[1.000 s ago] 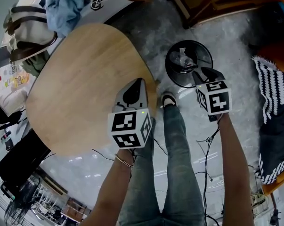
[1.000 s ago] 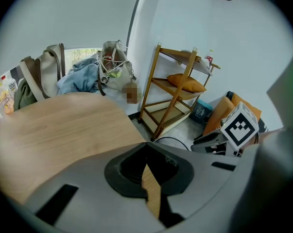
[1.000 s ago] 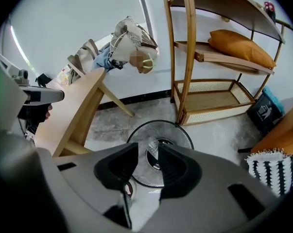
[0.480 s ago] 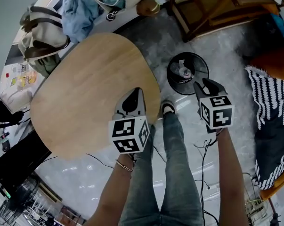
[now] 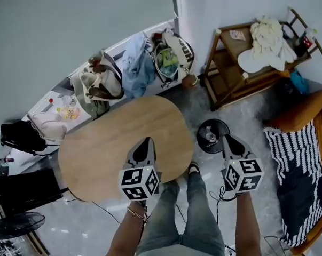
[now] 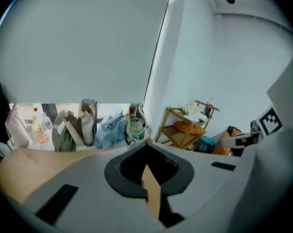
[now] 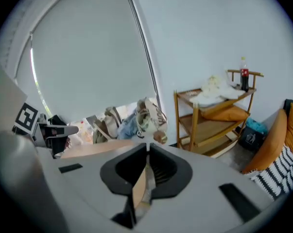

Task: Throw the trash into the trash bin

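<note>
Trash (image 5: 207,137), a pale crumpled wad, lies inside the black trash bin (image 5: 214,125), which stands on the floor just off the right end of the desk (image 5: 107,148). It was in there a second ago as well. What has changed is height: both hands have come up, and the bin now looks small and far below. The right tongs (image 5: 225,138) hang above the bin's right rim. Their jaws have just been closing, and the tips now meet with nothing between them. The left tongs (image 5: 147,141), over the desk's near edge, are likewise closed and empty. No litter shows on the desk, so I judge the throwing done and the person drawing away.
</note>
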`<state>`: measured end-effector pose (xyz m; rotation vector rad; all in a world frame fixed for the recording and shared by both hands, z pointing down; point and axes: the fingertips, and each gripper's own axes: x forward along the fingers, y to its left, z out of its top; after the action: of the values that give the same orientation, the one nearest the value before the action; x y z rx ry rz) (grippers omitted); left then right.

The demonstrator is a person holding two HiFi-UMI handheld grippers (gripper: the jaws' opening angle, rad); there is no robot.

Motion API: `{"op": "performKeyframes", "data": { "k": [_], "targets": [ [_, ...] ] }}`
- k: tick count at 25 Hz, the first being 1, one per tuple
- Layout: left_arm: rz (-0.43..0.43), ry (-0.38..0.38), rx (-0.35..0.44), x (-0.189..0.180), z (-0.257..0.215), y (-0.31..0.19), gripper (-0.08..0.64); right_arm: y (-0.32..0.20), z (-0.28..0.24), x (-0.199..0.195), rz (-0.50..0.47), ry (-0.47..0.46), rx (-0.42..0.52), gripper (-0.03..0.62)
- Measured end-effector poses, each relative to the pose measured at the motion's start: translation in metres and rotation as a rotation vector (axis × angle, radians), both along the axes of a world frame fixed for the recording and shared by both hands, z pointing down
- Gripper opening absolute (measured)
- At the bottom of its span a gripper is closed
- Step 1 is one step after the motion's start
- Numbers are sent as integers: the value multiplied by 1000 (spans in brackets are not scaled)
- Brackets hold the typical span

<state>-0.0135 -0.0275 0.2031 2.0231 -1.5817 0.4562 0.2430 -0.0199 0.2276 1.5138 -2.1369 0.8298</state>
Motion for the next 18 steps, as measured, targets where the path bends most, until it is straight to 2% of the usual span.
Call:
{"op": "performKeyframes", "data": {
  "k": [4, 6, 9, 12, 15, 18],
  "targets": [
    [40, -52, 162, -33, -110, -3, 12, -1, -122, -4, 56, -42, 146, 9],
    [54, -69, 279, -45, -163, -13, 12, -2, -178, 1, 86, -56, 229, 9],
    [34, -87, 466, -68, -235, -26, 12, 2, -252, 11, 141, -36, 356, 8],
    [-2, -58, 612, -89, -293, -29, 12, 11, -308, 29, 240, 3, 493, 6],
    [-17, -25, 678, -98, -322, -23, 12, 23, -335, 49, 324, 57, 575, 6],
    [-13, -7, 678, -101, -323, -16, 12, 36, -337, 63, 373, 79, 572, 6]
  ]
}}
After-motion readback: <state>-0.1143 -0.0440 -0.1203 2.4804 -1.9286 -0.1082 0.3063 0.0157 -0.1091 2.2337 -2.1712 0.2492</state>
